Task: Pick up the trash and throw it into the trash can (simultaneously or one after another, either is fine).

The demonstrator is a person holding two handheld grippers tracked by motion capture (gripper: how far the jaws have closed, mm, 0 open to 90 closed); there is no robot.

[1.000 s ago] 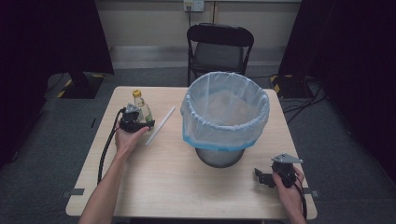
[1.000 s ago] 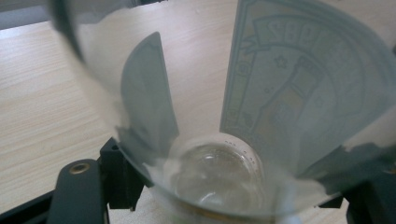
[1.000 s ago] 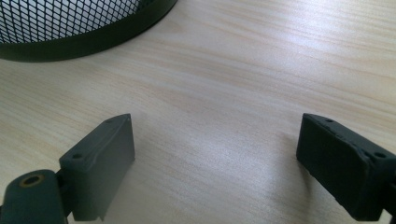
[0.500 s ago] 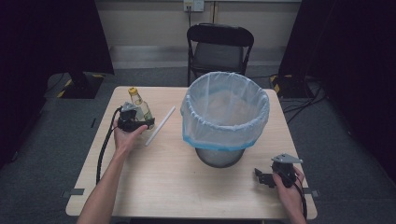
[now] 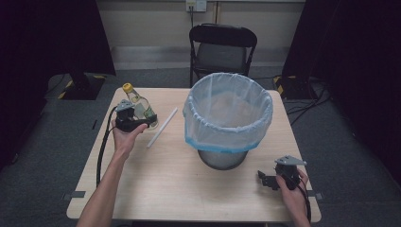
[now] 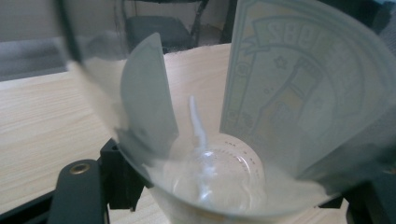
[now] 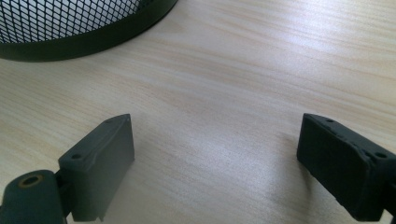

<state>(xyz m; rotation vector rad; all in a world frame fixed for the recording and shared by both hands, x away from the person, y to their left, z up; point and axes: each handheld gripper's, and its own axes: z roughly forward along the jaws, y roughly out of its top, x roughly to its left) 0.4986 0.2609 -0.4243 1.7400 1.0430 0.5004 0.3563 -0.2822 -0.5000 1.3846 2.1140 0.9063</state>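
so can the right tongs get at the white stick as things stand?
Probably not directly: the lined bin stands between the open right tongs and the white stick, which lies by the bottle.

Your left gripper (image 5: 142, 122) grips the bottle (image 5: 137, 107) at the table's (image 5: 165, 179) far left; your right gripper (image 5: 267, 179) rests near right, beside the bin (image 5: 228, 118).

Clear glossy bottle (image 5: 138, 107), matt wood-grain table (image 5: 165, 184), black wire-mesh bin (image 5: 222, 158).
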